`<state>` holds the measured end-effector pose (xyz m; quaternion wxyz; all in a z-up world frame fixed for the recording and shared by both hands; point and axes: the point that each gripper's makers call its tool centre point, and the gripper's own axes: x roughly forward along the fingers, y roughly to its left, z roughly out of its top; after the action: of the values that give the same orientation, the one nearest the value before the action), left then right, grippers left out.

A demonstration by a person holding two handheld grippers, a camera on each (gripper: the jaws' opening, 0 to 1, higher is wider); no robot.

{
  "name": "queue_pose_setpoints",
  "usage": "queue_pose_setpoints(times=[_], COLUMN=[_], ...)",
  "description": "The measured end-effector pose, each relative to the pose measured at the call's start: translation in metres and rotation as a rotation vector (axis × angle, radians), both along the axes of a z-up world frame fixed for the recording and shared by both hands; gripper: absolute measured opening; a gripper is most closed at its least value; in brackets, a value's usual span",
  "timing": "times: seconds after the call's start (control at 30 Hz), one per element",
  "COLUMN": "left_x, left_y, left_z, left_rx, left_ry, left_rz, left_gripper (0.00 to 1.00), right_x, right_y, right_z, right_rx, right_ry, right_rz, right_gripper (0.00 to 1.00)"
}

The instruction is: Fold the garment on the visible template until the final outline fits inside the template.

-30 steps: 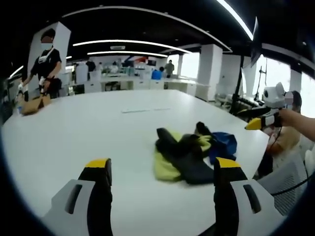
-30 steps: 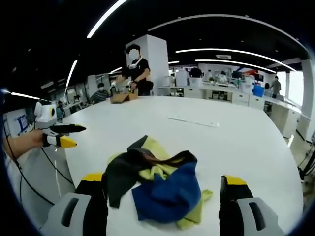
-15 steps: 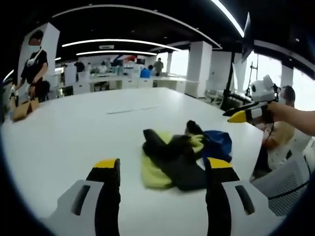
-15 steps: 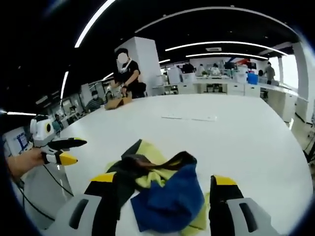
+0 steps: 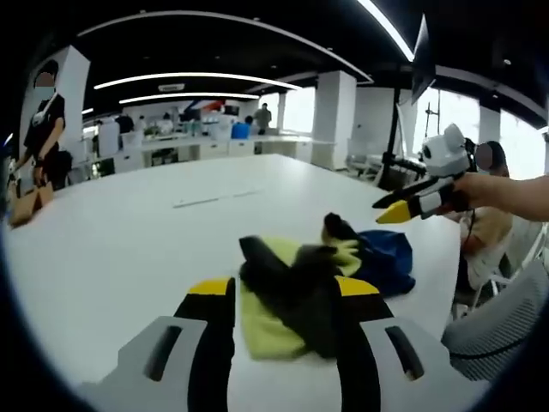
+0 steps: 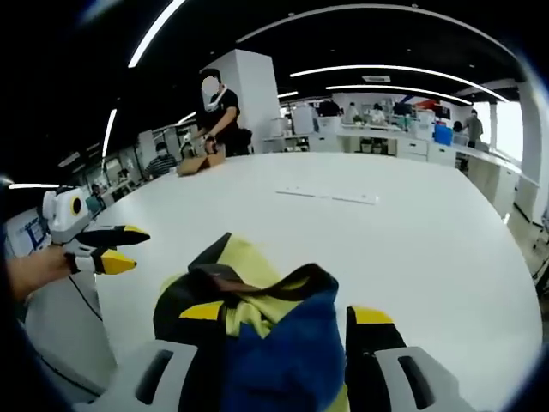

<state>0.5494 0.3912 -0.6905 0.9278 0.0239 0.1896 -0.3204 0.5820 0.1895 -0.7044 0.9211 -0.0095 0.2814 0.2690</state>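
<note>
white table (image 5: 111, 240), standing person (image 6: 219, 116), brown bag (image 6: 193, 163), white pillar (image 5: 333, 116)

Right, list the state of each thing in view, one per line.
garment: crumpled in a heap on the table, not folded.
left gripper: jaws open, close over the heap's near edge, holding nothing.
right gripper: jaws open either side of the blue part, not closed on it.
white table: flat; no template outline can be made out.

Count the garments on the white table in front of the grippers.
1: a crumpled yellow, black and blue garment near the white table edge, between both grippers' jaws. More could be bunched inside.
</note>
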Motion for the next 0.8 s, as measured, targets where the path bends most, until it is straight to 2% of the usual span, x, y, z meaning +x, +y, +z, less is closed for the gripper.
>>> queue_pose_setpoints(times=[0.2,0.57,0.7,0.77,0.8], left_x=[0.009,0.023,0.021,0.022,0.024], left_y=[-0.015,-0.042,-0.056,-0.062,-0.062], left_z=[-0.006,-0.018,-0.025,-0.029,-0.031], left_rx=[0.013,0.033,0.059,0.09,0.13], left_ry=[-0.012,0.002,0.009,0.0,-0.012], left_rz=[-0.03,-0.089,-0.132,-0.158,-0.162], left_gripper=[0.31,0.28,0.26,0.26,0.26], right_x=[0.018,0.037,0.041,0.042,0.044], right_y=[0.002,-0.001,0.001,0.0,0.0], right_z=[-0.009,-0.027,-0.035,-0.038,-0.04], right_rx=[-0.013,-0.041,-0.051,-0.054,-0.057], right_ry=[0.004,0.046,0.066,0.074,0.079], right_rz=[-0.007,-0.041,-0.04,-0.04,-0.041], right_gripper=[0.48,0.4,0.38,0.37,0.37])
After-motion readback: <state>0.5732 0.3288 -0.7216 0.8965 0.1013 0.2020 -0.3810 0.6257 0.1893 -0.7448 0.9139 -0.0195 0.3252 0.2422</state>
